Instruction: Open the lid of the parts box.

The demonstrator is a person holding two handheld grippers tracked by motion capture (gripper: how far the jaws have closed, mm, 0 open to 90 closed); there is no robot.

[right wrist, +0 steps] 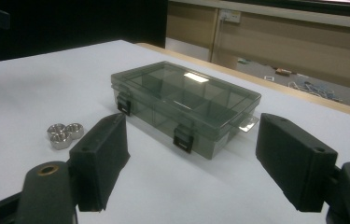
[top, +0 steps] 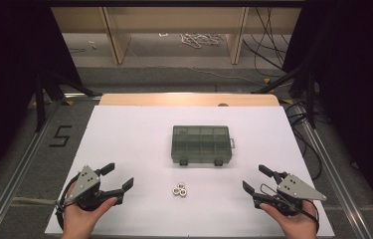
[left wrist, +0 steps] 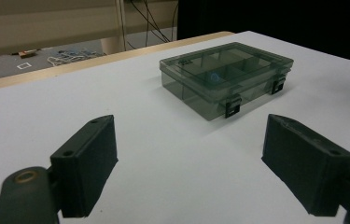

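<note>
A smoky clear compartment box (top: pixel 201 145) with two black latches lies shut in the middle of the white table (top: pixel 124 134). The box (left wrist: pixel 226 79) shows ahead of my left jaws, and the box (right wrist: pixel 184 105) also lies ahead of my right jaws. Three metal nuts (top: pixel 180 189) sit clustered in front of it; the nuts (right wrist: pixel 64 134) lie left of my right jaws. My left gripper (top: pixel 119 177) rests at the near left, open and empty. My right gripper (top: pixel 256 178) rests at the near right, open and empty.
The table's wooden far edge (top: pixel 189 99) borders a floor with cables (top: pixel 201 39). Dark curtains and stand legs (top: pixel 40 102) flank both sides. A "5" mark (top: pixel 60 135) is on the floor at left.
</note>
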